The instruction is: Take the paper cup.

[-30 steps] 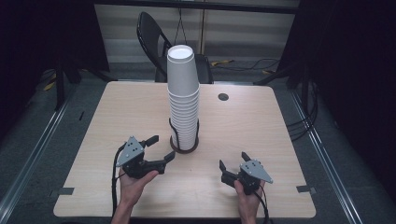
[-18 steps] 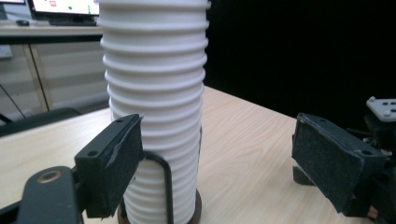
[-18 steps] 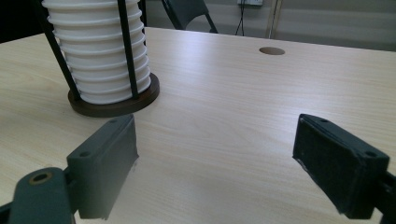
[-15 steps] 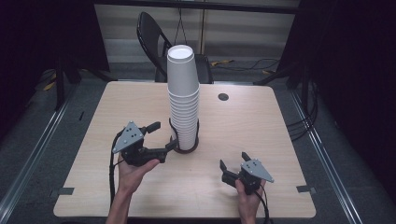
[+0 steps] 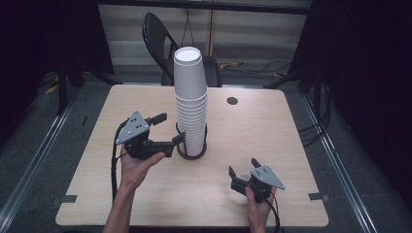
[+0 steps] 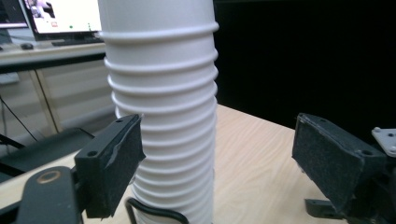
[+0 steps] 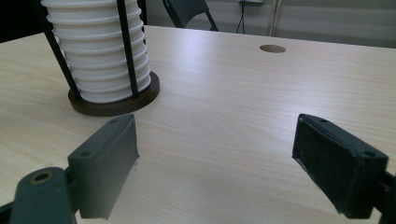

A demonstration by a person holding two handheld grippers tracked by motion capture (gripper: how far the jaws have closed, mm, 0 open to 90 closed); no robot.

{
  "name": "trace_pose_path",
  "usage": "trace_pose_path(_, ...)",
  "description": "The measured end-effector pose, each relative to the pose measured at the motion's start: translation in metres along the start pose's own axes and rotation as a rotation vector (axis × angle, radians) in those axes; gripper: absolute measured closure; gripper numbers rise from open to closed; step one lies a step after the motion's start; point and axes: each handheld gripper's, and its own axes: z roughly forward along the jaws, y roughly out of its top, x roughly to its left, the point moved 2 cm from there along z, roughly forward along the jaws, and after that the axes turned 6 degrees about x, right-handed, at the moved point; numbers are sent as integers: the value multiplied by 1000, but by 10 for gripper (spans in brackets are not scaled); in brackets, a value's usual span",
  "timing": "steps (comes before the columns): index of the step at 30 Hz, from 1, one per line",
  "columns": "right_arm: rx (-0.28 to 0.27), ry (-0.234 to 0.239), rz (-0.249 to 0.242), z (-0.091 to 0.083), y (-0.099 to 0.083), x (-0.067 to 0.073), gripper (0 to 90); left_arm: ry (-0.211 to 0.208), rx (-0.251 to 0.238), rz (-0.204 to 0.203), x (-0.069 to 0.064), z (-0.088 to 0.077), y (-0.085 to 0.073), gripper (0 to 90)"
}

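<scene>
A tall stack of white paper cups stands mid-table in a black wire holder with a dark round base. My left gripper is lifted off the table just left of the stack, open, its jaws pointing at the lower cups. In the left gripper view the ribbed cups rise close ahead, nearer the left pad, and nothing is between the pads of this gripper. My right gripper rests open near the front right. The right gripper view has the cups and base at upper left, beyond that open gripper.
The wooden table has a small round hole behind and to the right of the stack. A black folding chair stands past the far edge. A lit monitor on a desk sits behind the cups in the left gripper view.
My left gripper has risen and moved right and forward, up close to the cup stack. The right gripper and the cups have stayed put.
</scene>
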Motion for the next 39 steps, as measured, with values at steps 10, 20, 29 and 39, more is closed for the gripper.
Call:
trace_pose_path(10, 6, 1, 2, 0, 0, 0, 138, -8, -28, -2, 15, 1, 25, 165)
trace_pose_path(20, -24, 25, 3, -2, -1, -1, 133, -17, -32, -1, 25, 11, 46, 159)
trace_pose_path(29, -73, 41, 2, -5, -2, -1, 133, -26, -50, -4, 31, 12, 62, 162)
trace_pose_path(39, -160, 69, 13, -8, -3, -2, 132, -34, -45, -20, 40, 23, 74, 156)
